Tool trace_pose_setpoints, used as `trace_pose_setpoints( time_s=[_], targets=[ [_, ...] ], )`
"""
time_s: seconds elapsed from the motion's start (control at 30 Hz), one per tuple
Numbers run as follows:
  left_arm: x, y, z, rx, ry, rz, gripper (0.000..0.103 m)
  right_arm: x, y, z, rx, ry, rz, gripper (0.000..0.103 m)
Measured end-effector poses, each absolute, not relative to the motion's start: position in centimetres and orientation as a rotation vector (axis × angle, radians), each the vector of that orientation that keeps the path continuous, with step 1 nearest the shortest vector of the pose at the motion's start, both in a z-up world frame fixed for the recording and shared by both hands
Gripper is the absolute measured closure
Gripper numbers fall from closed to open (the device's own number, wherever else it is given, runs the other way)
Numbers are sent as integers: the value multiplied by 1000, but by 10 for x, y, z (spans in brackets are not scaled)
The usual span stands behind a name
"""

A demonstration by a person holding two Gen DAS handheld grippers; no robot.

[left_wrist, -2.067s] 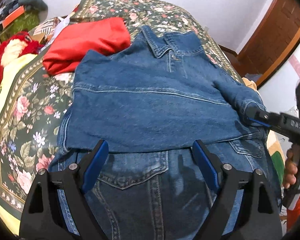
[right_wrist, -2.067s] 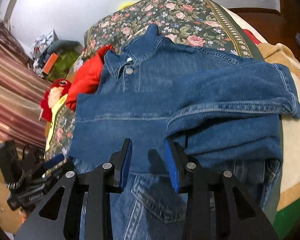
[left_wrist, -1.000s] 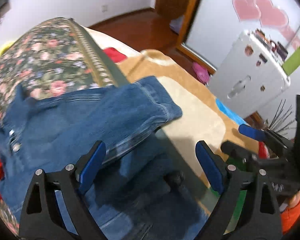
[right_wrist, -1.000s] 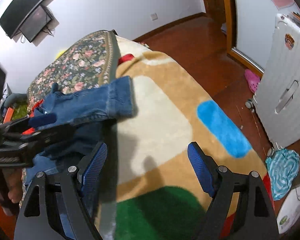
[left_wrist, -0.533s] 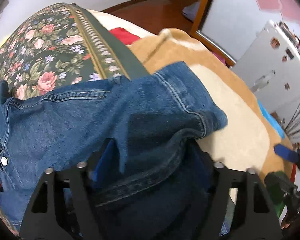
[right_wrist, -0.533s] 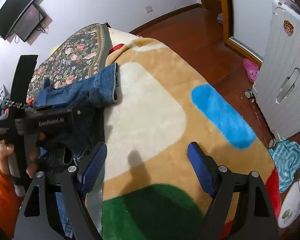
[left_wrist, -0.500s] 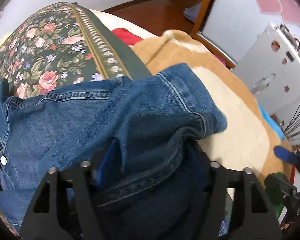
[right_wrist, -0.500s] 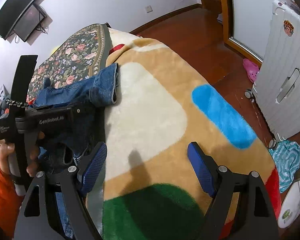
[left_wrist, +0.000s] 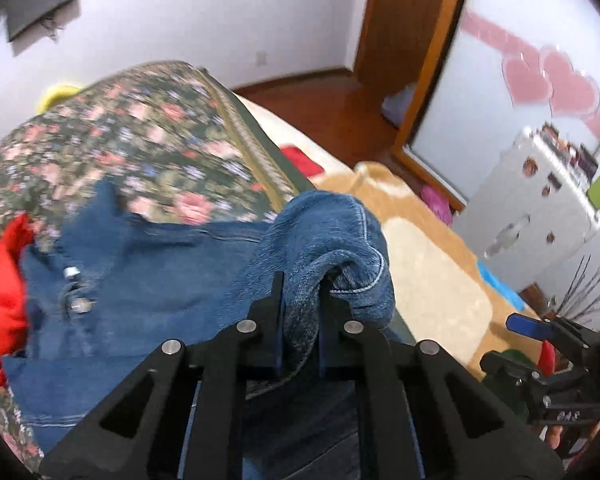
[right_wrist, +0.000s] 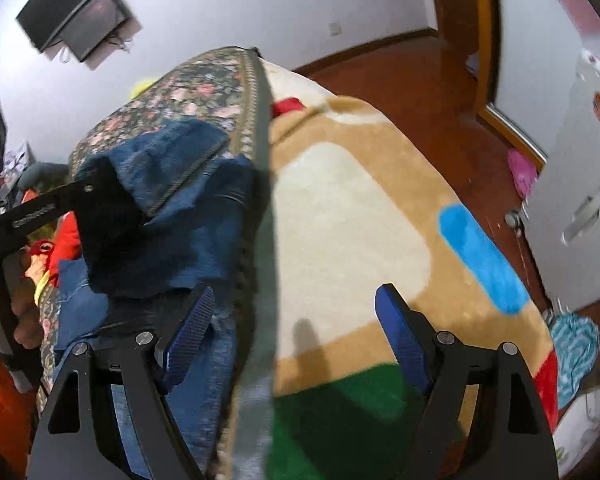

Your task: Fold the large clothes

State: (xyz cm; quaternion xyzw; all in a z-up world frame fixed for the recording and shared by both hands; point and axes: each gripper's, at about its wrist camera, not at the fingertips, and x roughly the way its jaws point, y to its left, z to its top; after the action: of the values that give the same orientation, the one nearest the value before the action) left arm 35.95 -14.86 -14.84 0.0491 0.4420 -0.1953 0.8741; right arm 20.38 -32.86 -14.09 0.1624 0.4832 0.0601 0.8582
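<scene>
A blue denim jacket (left_wrist: 140, 300) lies spread on the bed, collar and buttons toward the left. My left gripper (left_wrist: 302, 280) is shut on the jacket's sleeve cuff (left_wrist: 340, 232), which bunches up above the pads, lifted off the bed. In the right wrist view the left gripper (right_wrist: 140, 204) shows at the left, holding that raised sleeve (right_wrist: 172, 160), with a hand on its handle. My right gripper (right_wrist: 296, 320) stands open above the bed's edge, nothing between its fingers. One of its blue pads (left_wrist: 524, 326) shows at the right of the left wrist view.
A floral bedspread (left_wrist: 120, 140) lies under the jacket, and a beige blanket (right_wrist: 360, 220) with blue and green patches covers the right side. A red garment (left_wrist: 0, 280) sits left of the jacket. A white cabinet (right_wrist: 580, 200) and wooden floor (right_wrist: 420, 92) lie past the bed.
My left gripper's jaws closed on the sleeve cuff and lifted it, folding it over. The right gripper stayed open and shifted only slightly.
</scene>
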Motion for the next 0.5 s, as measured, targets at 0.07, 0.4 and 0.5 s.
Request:
trace_pose_setpoints(
  time_s=[0.07, 0.4, 0.5],
  targets=[
    [359, -124, -137, 72, 892, -377, 92, 207, -322, -136, 332, 1006, 137, 23],
    [327, 38, -129, -52, 849, -120, 92, 219, -266, -124, 254, 989, 207, 23],
    [313, 71, -148, -110, 889, -103, 92, 222, -253, -125, 250, 998, 225, 23]
  ],
)
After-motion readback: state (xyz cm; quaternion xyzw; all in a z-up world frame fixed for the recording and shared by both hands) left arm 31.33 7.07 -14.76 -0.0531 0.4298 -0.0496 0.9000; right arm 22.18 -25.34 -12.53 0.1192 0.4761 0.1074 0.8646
